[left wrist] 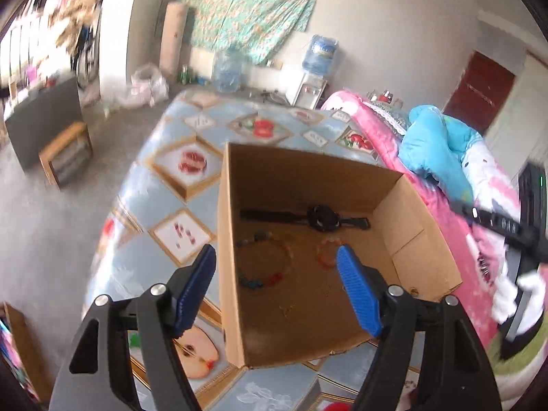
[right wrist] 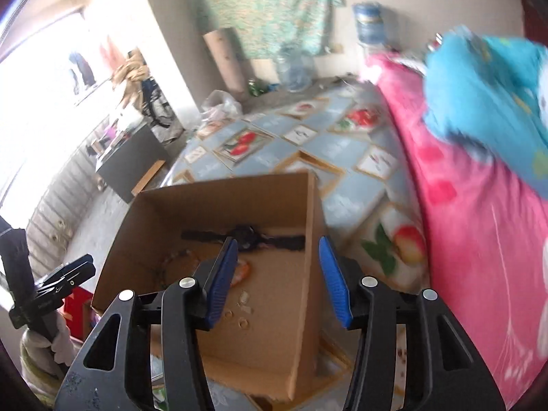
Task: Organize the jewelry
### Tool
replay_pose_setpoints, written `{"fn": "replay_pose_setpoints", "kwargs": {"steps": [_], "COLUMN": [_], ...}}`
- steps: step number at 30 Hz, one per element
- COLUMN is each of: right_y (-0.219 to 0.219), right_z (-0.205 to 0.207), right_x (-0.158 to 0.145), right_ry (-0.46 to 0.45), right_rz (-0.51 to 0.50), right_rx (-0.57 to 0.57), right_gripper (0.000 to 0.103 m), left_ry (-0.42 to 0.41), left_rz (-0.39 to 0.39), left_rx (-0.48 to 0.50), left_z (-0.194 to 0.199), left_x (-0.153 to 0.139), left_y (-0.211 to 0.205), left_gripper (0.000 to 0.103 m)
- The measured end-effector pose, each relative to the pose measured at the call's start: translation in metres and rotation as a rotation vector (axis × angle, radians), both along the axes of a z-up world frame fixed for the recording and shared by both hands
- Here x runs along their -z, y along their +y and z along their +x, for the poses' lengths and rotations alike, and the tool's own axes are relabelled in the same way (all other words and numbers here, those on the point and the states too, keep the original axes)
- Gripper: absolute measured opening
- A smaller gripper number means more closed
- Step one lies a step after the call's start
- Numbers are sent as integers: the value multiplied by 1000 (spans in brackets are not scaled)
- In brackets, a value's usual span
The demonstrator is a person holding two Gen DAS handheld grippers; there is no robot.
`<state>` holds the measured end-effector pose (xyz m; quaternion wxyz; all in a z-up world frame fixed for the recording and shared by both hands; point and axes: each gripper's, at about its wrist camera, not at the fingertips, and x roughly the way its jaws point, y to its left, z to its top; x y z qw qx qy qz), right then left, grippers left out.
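Note:
An open cardboard box (left wrist: 407, 212) stands on a table with a blue fruit-patterned cloth (left wrist: 171, 185). On its floor lie a black watch (left wrist: 320, 219), a bracelet of coloured beads (left wrist: 260, 281), a small orange bracelet (left wrist: 325, 257) and a thin gold chain (left wrist: 287, 308). My left gripper (left wrist: 275, 251) is open and holds nothing; one finger is outside the box's left wall, the other over its floor. My right gripper (right wrist: 278, 241) is open and holds nothing above the box (right wrist: 212, 198). Past it lie the watch (right wrist: 245, 236), the orange bracelet (right wrist: 241, 270) and small rings (right wrist: 243, 323).
A pink blanket (right wrist: 479, 239) with a bright blue quilt (left wrist: 435, 144) rises right of the table. A gloved hand (left wrist: 513, 294) with the other tool is at the right edge of the left wrist view. A wooden stool (left wrist: 65, 154) and water jugs (left wrist: 226, 68) stand on the floor.

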<state>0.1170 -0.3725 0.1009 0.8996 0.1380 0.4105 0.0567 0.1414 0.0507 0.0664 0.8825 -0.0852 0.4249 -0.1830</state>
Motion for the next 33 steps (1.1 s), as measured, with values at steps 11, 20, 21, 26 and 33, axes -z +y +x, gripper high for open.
{"fn": "replay_pose_setpoints", "kwargs": {"steps": [11, 20, 21, 26, 33], "right_y": [7, 14, 15, 17, 14], "right_z": [0, -18, -22, -40, -52], "right_x": [62, 61, 59, 61, 78], "right_ry": [241, 224, 223, 231, 224], "right_rz": [102, 99, 95, 95, 99], "right_rx": [-68, -51, -51, -51, -24], "right_gripper": [46, 46, 46, 46, 46], "left_ry": [150, 116, 112, 114, 125], "left_rz": [-3, 27, 26, 7, -9], "left_rx": [-19, -34, -32, -39, -39], "left_z": [3, -16, -21, -50, -77], "left_x": [45, 34, 31, 28, 40], "left_y": [-11, -8, -7, 0, 1], "left_gripper": [71, 71, 71, 71, 72]}}
